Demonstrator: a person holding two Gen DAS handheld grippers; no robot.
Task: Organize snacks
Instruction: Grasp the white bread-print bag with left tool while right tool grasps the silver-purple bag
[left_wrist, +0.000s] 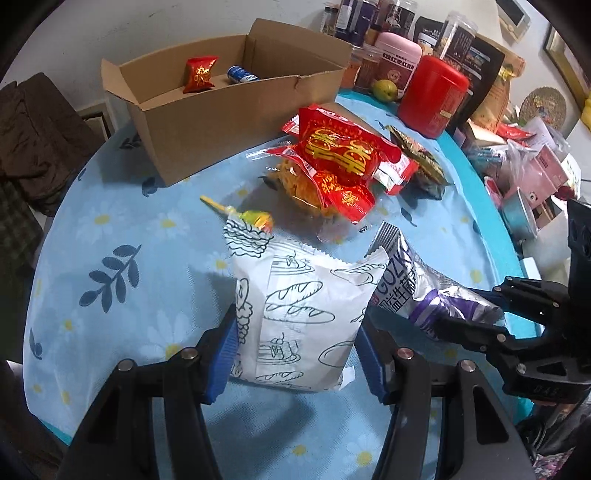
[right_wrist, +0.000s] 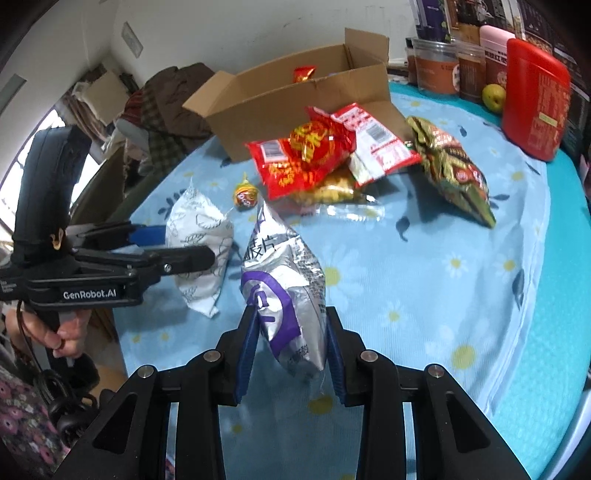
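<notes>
Biggest thing here is the round table with the light blue daisy-print cloth (left_wrist: 122, 236), everything sits on it. Out ahead of both grippers, toward the far side, is the open brown cardboard box (left_wrist: 236, 122), flaps up, with a small red gold-printed candy pack (left_wrist: 199, 74) and a little blue-and-white can (left_wrist: 242, 75) inside.

Between the box and the grippers is a messy pile of red foil snack bags with gold lettering (left_wrist: 343, 155), lying on a clear bag of yellow-orange fried snacks (left_wrist: 295, 184). Just right of that pile is a crumpled green-and-gold snack bag (right_wrist: 454, 173).

The left gripper (left_wrist: 299, 350) is clamped on a white paper-look bread bag with black line drawings of loaves (left_wrist: 306, 299), blue pads pressing both sides, and the bag looks lifted off the cloth. Right beside it, the right gripper (right_wrist: 291, 347) is pinched narrow on a silver foil chip bag with a purple logo (right_wrist: 288, 280), held upright, top end pointing away toward the pile. The two bags nearly touch in the left view.

Just past the white bag's far end lies a little wrapped lollipop on a yellow stick (left_wrist: 255, 219).
</notes>
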